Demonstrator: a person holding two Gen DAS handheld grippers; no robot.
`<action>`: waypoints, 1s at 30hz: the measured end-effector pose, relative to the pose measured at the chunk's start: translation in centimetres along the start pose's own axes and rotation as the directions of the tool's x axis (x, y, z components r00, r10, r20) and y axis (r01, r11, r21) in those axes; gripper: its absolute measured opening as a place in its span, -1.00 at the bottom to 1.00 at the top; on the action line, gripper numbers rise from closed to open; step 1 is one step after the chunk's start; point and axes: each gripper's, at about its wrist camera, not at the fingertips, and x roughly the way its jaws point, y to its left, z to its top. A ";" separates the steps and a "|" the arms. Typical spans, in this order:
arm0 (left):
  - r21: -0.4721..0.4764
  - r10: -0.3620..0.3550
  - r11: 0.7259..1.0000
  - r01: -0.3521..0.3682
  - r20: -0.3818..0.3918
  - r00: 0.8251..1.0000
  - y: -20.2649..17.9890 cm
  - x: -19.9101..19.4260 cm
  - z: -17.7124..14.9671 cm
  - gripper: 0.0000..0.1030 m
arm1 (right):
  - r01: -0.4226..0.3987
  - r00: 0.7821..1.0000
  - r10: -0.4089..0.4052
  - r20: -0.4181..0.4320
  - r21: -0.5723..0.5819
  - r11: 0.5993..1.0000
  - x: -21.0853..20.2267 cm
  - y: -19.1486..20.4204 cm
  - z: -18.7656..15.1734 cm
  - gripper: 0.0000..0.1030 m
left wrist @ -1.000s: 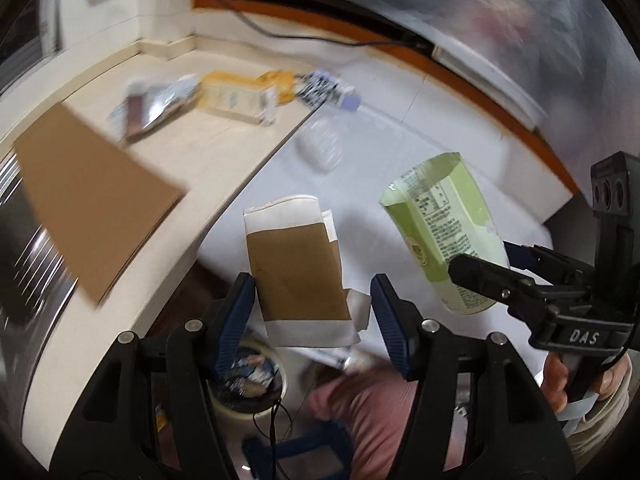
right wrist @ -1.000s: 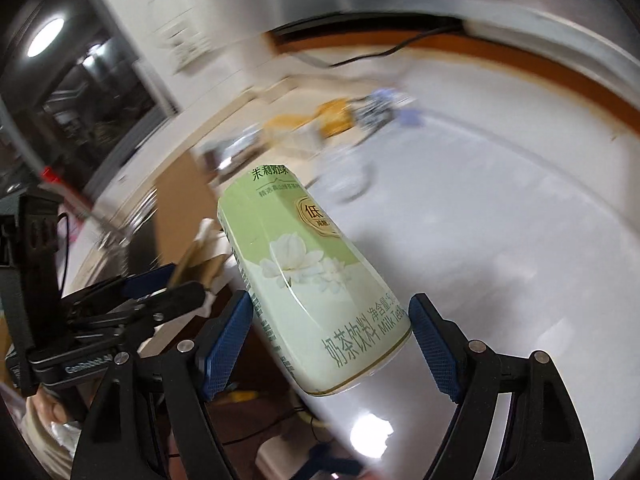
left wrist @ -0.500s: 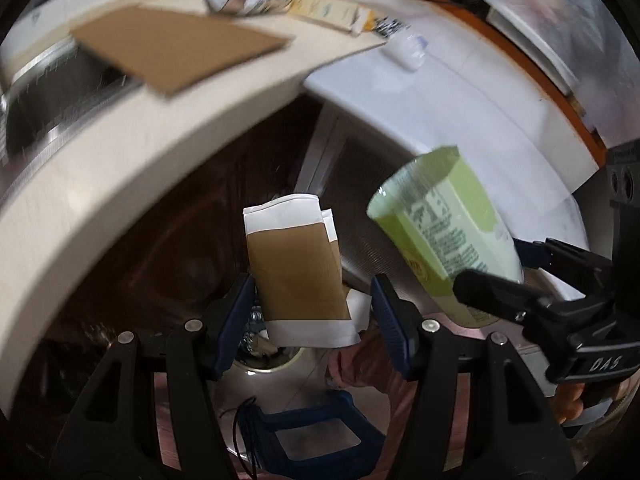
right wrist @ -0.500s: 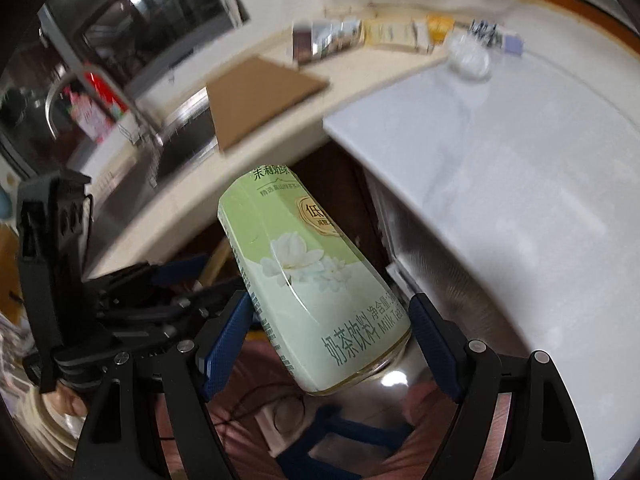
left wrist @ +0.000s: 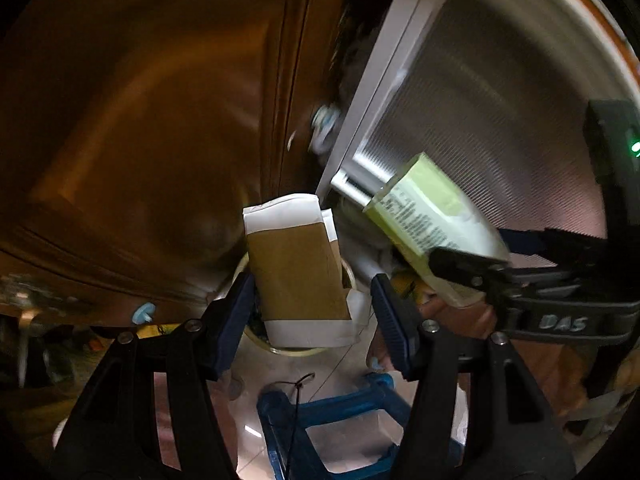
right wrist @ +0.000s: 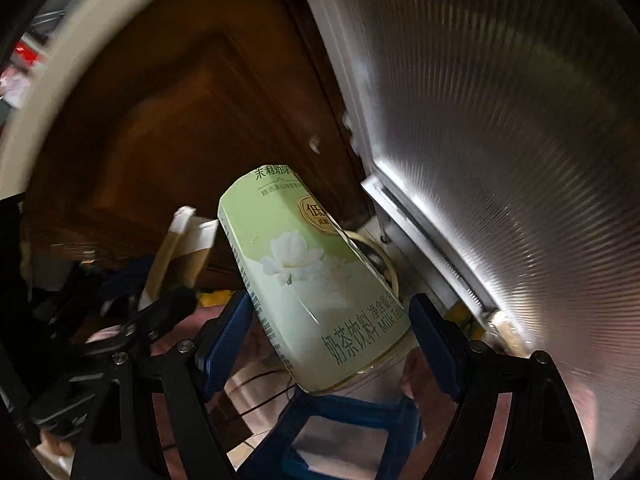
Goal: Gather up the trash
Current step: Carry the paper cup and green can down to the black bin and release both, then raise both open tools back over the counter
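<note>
Brown-and-white folded paper packet [left wrist: 301, 276] sits clamped between the blue-padded jaws of the left gripper [left wrist: 312, 308], upright, directly above the cream rim of a round waste bin [left wrist: 294, 350] on the tiled floor. Pale green milk-tea carton [right wrist: 316, 280], printed with a white flower, is held tilted between the jaws of the right gripper [right wrist: 330, 344]; in the left view this carton [left wrist: 430, 228] lies just right of the packet, apart from it. Bin rim [right wrist: 386, 264] shows behind the carton. Dark brown wooden cabinet door [left wrist: 160, 120] fills the far left; ribbed silver metal panel [right wrist: 500, 140] the right. Blue plastic frame [left wrist: 340, 408] lies near, on the floor.
</note>
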 end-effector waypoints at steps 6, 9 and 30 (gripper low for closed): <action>0.005 0.031 1.000 -0.031 -0.061 0.998 1.1 4.8 -0.9 0.12 | -0.030 0.992 0.040 -0.120 0.083 0.996 8.4 -2.1 -0.1 0.60; -0.001 0.043 0.999 -0.043 -0.075 0.996 1.5 6.2 -0.6 0.13 | -0.056 0.983 0.076 -0.167 0.121 0.991 10.6 -2.8 0.2 0.61; 0.008 0.103 0.995 -0.102 -0.105 0.989 1.4 8.5 0.1 0.68 | 0.009 0.997 -0.004 -0.083 0.056 0.998 11.0 -2.1 0.9 0.80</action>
